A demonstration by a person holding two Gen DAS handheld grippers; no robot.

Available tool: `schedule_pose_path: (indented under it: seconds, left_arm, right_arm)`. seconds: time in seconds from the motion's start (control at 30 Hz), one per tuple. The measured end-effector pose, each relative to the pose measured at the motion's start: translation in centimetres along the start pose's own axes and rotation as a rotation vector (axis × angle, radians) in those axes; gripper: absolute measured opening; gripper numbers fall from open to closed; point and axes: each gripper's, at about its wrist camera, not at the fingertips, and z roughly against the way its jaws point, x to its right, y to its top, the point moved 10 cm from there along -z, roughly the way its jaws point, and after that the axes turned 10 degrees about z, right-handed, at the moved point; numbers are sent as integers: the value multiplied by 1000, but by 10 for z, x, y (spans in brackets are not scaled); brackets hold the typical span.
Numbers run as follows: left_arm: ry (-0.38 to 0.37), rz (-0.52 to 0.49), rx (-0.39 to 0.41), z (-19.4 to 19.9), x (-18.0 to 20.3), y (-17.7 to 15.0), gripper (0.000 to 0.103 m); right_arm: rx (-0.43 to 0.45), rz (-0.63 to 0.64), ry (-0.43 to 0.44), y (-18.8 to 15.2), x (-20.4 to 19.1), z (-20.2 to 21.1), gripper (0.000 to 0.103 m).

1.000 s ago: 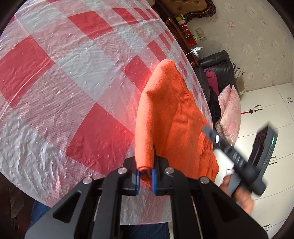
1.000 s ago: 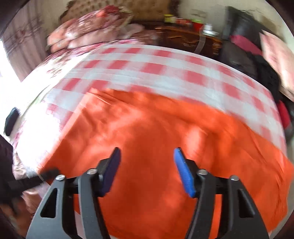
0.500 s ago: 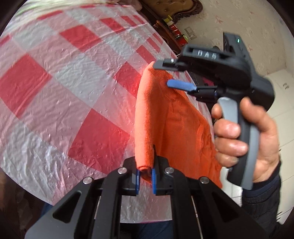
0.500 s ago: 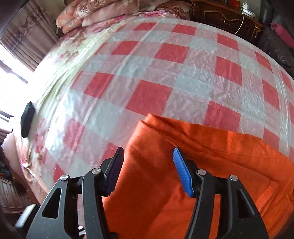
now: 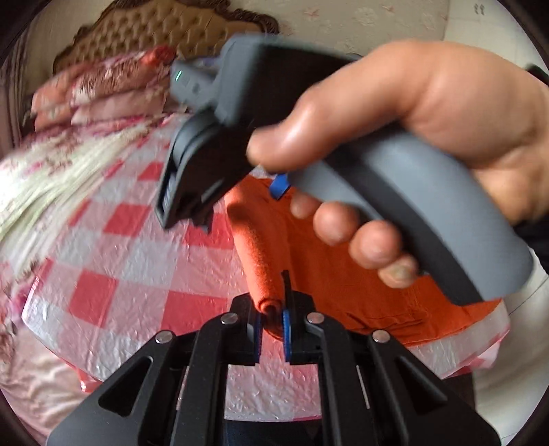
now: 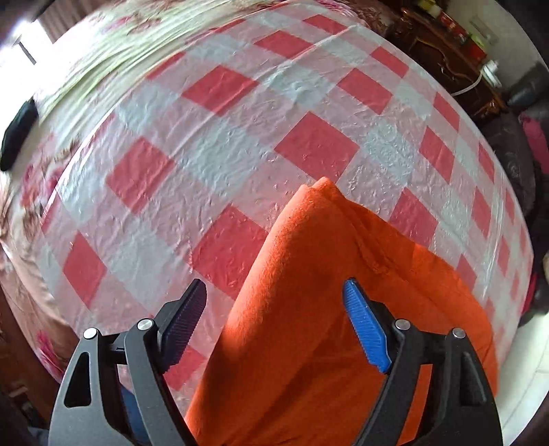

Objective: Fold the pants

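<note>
Left gripper (image 5: pixel 272 322) clamped tight on a rolled edge of the orange pants (image 5: pixel 336 271), lifting that fold clear of the checked sheet (image 5: pixel 137 260). Rest of the pants spread flat on the sheet, toward its near right edge, partly doubled over. Right gripper (image 6: pixel 274 319) pointing down over the pants, jaws apart and just now closing a little, nothing pinched; one blue pad (image 6: pixel 365 329) above the cloth, the dark pad (image 6: pixel 182 322) above bare sheet (image 6: pixel 240 137) beside the fold. Seen from the left wrist, a hand (image 5: pixel 429 120) wrapped round the right gripper's grey handle (image 5: pixel 429 212), close and blurred. Floral bedding (image 5: pixel 61 147) and a tufted headboard (image 5: pixel 164 31) beyond.
</note>
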Motion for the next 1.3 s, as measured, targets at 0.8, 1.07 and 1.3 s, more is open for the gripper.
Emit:
schedule_pose_path:
  seconds: [0.8,1.07,1.3]
  left_arm:
    - [-65,-898,270,-27,407,-117,8]
    - [42,-1056,297,-64,402,-162,40]
    - [67,-1090,277,-80,401,-166,8]
  right_arm:
    - [419,-731,395,-297,308,16,25]
    - [438,-704,472,-328,303,-16,34]
    - [450,-626,421,-324,305,-9,11]
